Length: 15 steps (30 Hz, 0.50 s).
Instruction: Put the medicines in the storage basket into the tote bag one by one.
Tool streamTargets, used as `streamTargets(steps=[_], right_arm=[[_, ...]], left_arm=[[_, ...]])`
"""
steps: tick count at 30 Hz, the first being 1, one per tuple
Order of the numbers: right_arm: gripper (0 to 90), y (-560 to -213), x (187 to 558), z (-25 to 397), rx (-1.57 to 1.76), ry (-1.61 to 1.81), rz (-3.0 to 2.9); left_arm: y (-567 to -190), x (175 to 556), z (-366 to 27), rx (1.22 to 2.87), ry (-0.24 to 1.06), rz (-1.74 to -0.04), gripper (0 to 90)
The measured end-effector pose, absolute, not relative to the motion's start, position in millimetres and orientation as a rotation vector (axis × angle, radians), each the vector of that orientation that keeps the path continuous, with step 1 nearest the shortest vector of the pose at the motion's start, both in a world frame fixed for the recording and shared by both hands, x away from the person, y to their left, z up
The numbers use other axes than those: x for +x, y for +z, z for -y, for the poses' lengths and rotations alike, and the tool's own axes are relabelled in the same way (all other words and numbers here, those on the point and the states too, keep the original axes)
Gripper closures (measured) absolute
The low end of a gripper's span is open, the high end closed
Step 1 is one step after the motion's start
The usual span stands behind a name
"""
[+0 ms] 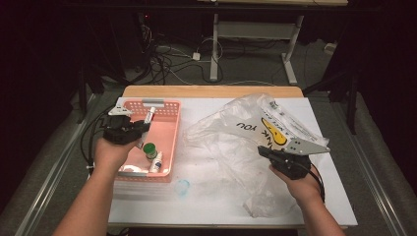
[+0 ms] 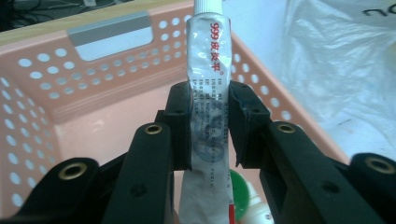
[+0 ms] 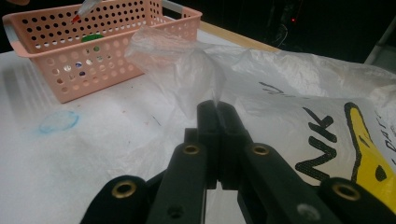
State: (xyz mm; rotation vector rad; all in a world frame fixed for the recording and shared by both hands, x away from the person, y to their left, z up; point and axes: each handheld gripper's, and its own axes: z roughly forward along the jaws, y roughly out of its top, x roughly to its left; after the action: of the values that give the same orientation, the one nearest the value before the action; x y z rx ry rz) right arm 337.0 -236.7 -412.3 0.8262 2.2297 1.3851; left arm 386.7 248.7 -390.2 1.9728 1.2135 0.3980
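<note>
Tube: silver ointment tube [image 2: 208, 116] with red print, held upright between the two black jaws of the left tool [image 2: 208, 122]; its white cap end points up and away in the left gripper view, its lower end runs down between the jaws
Left tool: in the high view the left tool [image 1: 142, 129] sits over the left part of the pink basket [image 1: 169, 129], with the tube [image 1: 149, 117] sticking out past its tip; jaws pressed against both sides of the tube, pinching it
Basket: pink plastic basket [image 2: 46, 98] with round holes in its walls and a grey handle at the far end, standing on the left half of the tabletop [image 1: 206, 196]
Basket contents: a green-capped jar [image 1: 150, 149] and a small white bottle [image 1: 157, 162] lie near the basket's near end, just beside each other; the green cap [image 2: 240, 196] shows below the tube in the left gripper view
Right tool: the right tool [image 3: 217, 111] has its jaws pressed together on a fold of the clear plastic bag [image 3: 187, 70], which rises in a peak from the jaw tips; in the high view the right tool [image 1: 265, 151] sits at the near right side of the bag [image 1: 236, 142]
Bag: crumpled clear bag with black letters and a yellow shape printed on it, spread across the right half of the tabletop, its left edge just beside the basket
Tabletop mark: a pale blue ring [image 1: 182, 187] on the white surface, near the basket's near right corner
</note>
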Motion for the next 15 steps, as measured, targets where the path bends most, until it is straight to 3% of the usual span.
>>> streamTargets(steps=[15], right_arm=[[90.0,-411,336,236,0.812,1.389,-2.231]], left_arm=[[-383,363,-199,1.965,0.323,-1.060,70.1]])
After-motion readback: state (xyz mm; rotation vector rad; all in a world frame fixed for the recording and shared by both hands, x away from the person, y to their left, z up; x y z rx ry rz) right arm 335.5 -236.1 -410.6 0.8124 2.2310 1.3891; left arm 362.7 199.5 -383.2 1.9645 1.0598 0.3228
